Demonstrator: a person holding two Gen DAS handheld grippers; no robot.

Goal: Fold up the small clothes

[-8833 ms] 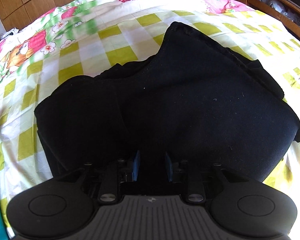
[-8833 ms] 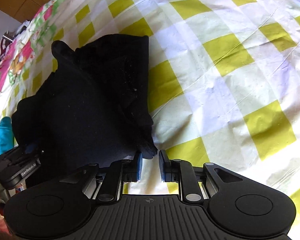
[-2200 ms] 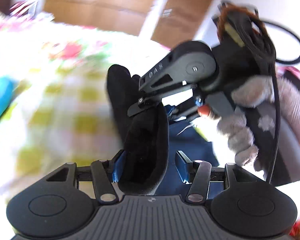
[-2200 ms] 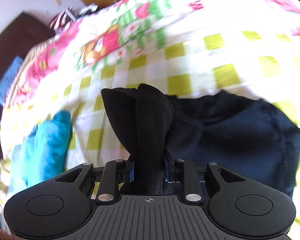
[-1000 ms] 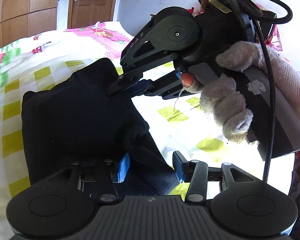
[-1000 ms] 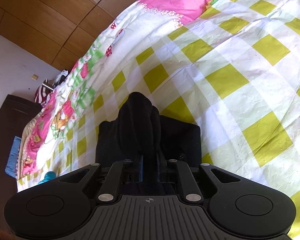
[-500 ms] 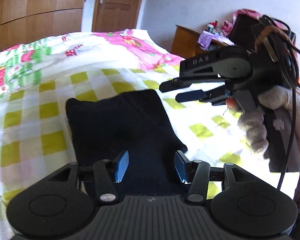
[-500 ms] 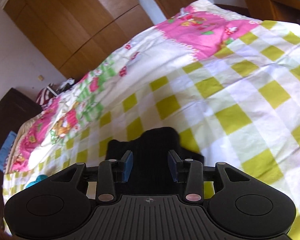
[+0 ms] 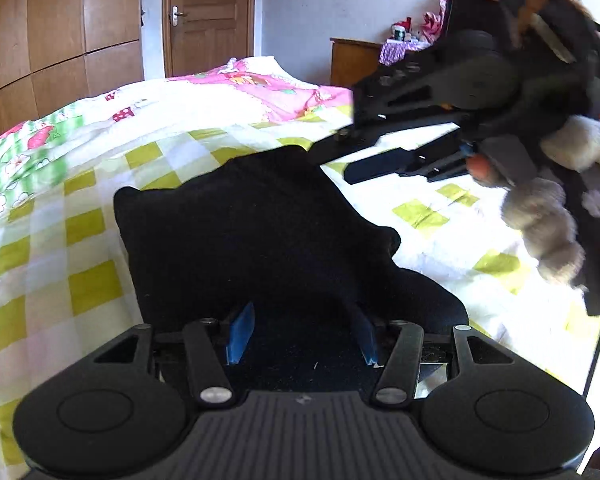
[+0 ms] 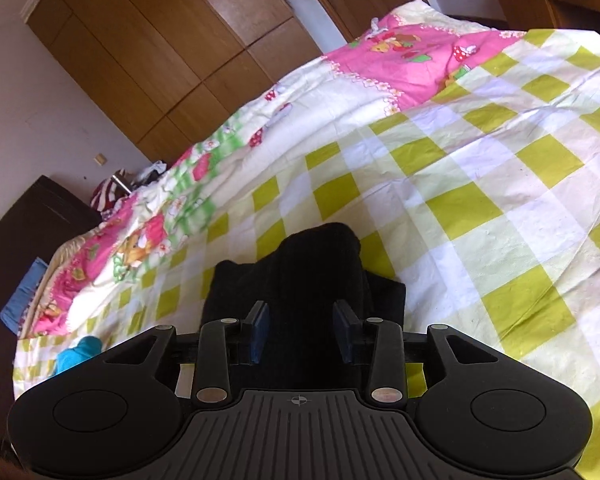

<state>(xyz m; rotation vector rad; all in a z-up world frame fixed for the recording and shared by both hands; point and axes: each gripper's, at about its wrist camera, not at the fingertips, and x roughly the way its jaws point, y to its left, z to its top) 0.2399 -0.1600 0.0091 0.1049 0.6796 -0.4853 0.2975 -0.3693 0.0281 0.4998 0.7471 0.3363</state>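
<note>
- Two grippers, both with jaws spread and nothing pinched: the left gripper (image 9: 302,338) hangs low over the near edge of the black garment (image 9: 256,232), and the right gripper (image 10: 300,332) hovers above the same cloth, seen from the other side.
- Black garment: it lies on the checked bedspread (image 9: 44,240) in a rough folded block, with a raised hump at the far end and one corner flopping out to the right.
- Risk one: that loose corner and hump look unsettled, so a careless pass of either open jaw could snag the top layer and drag the fold apart.
- Risk two: a bite taken too deep may catch the bedspread along with the cloth, since the sheet is soft and wrinkled.
- Risk three: the two tools sit close together over one small piece; their fingers could knock together.
- Farther out, a turquoise cloth (image 10: 78,354) lies near the bed's edge, well apart.
</note>
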